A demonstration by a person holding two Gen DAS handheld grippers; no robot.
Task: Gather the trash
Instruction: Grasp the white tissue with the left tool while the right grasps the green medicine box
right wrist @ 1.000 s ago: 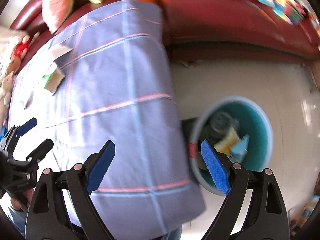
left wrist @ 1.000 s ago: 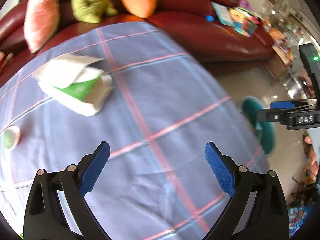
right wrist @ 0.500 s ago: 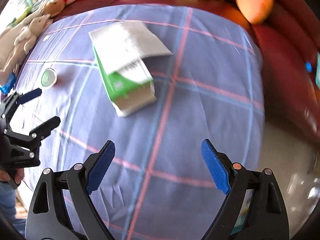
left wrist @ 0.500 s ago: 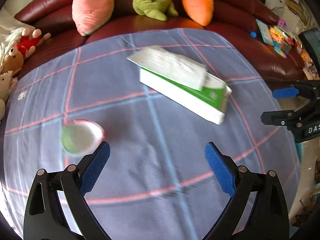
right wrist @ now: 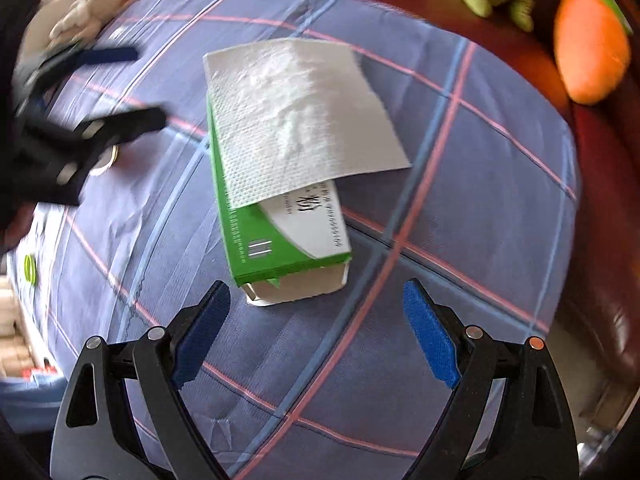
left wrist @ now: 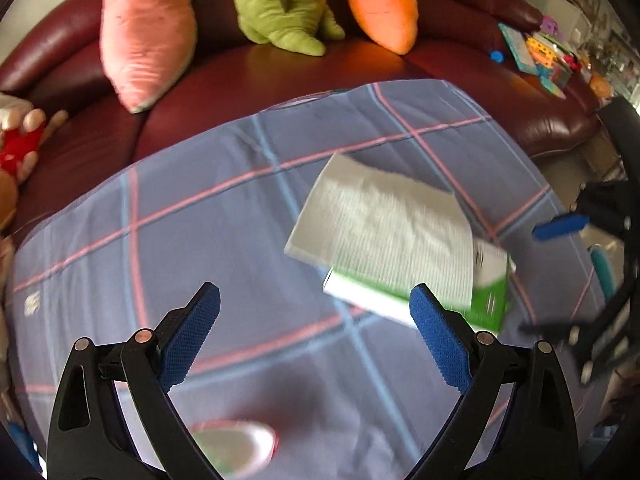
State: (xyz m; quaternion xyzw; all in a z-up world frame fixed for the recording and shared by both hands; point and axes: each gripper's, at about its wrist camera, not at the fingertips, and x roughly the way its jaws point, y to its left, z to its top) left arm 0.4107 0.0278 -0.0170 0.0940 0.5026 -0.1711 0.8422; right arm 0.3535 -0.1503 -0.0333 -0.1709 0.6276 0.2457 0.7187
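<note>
The green-and-white carton (right wrist: pixel 280 216) lies flat on the counter (right wrist: pixel 460 184), which is covered by a blue plaid cloth, about midway across it and toward the side that faces the red sofa (left wrist: pixel 224 92). A white paper napkin (right wrist: pixel 296 120) is draped over the carton's far half, hanging past its right side. From the right wrist view the carton's long axis runs nearly straight away from the right hand-held gripper (right wrist: pixel 316 336), its torn-open end just ahead of the fingertips and slightly left of centre; the jaws are spread wide and hold nothing, and their gap looks wider than the carton's short side. The left hand-held gripper (left wrist: pixel 316 338) is also spread and empty; from its camera the same carton sits ahead and to the right, partly behind the right fingertip, with its long axis running slantwise across the view, so it would meet the box at an awkward angle. A small round green-and-white lid or cup (left wrist: pixel 232 448), blurred, lies close under the left tool near the counter's near edge. The right side seems the better placed for the carton: a short forward reach along its length should bring the jaws astride the near end, though the loose napkin may slide off when it is lifted.
</note>
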